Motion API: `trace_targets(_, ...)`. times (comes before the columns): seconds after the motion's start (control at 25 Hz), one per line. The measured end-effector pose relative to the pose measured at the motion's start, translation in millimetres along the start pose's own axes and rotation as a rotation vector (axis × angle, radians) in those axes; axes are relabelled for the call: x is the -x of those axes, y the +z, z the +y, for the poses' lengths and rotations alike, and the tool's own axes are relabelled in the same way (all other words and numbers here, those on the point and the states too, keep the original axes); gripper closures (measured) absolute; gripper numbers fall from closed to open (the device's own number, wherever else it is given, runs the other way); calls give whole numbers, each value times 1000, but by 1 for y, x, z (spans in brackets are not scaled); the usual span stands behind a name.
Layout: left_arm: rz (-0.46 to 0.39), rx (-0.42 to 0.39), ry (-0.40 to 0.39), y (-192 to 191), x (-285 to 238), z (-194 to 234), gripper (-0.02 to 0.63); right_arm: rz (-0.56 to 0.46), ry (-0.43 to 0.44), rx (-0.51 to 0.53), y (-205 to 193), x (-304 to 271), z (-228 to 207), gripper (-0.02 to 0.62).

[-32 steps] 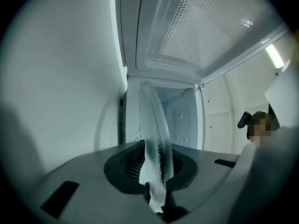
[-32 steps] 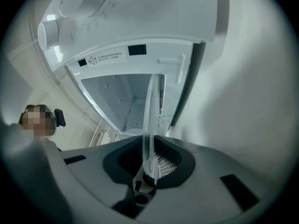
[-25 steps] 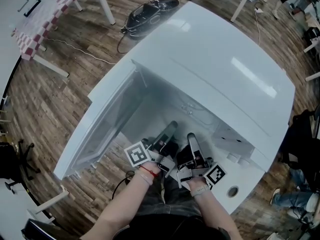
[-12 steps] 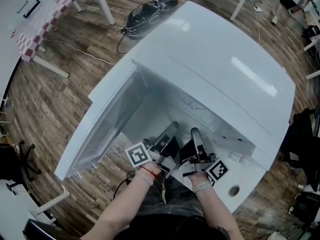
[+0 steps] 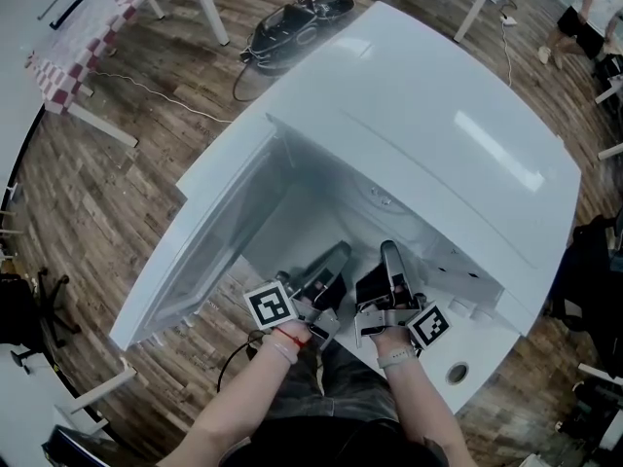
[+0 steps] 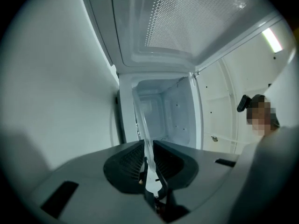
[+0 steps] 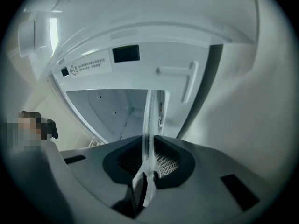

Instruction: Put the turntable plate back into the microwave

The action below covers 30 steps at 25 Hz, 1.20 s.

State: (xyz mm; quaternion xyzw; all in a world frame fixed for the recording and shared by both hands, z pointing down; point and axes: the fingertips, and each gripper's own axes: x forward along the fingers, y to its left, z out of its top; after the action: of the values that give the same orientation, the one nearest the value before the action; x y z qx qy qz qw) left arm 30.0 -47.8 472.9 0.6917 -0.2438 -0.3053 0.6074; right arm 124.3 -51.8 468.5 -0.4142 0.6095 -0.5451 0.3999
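Note:
A white microwave (image 5: 438, 134) stands below me with its door (image 5: 209, 251) swung open to the left. The clear glass turntable plate (image 5: 375, 199) is held at the cavity mouth and is hard to see from above. My left gripper (image 5: 336, 253) is shut on the plate's near-left rim. My right gripper (image 5: 389, 251) is shut on its near-right rim. In the left gripper view the plate (image 6: 142, 134) shows edge-on between the pads of the left gripper (image 6: 148, 164), with the cavity (image 6: 159, 111) beyond. The right gripper view likewise shows the plate (image 7: 150, 125) edge-on in the right gripper (image 7: 148, 164).
The microwave's control panel (image 5: 454, 373) lies to the right of my right hand. A black device with a cable (image 5: 292, 22) lies on the wooden floor behind the microwave. A table with a checked cloth (image 5: 88, 37) stands at far left. A dark bag (image 5: 589, 280) sits at right.
Both grippers have pushed a little farther towards the cavity with the plate still held between them. The door has not moved.

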Motion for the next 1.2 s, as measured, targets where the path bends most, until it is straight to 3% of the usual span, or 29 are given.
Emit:
trace_targets(0.2,36,-112,11,2,0,-3,558,-26,-15,-3,6,-5,-3,534)
trace_targets(0.36,41,-119,14,5,-2,-3,560,-30,-19,-2,5,-7,-3,534)
trace_targets(0.6,38,-99,22,5,-1,0,560,-24,-26,6,5,-7,-5,534)
trace_targets(0.88,-9,49,19,5,2,6,560,-4,-32,-11,-1,-6,-7,532)
trace_targets(1.2,-17,70,8,6,1,5,560,62,-31,-20,-20,1,-5,526)
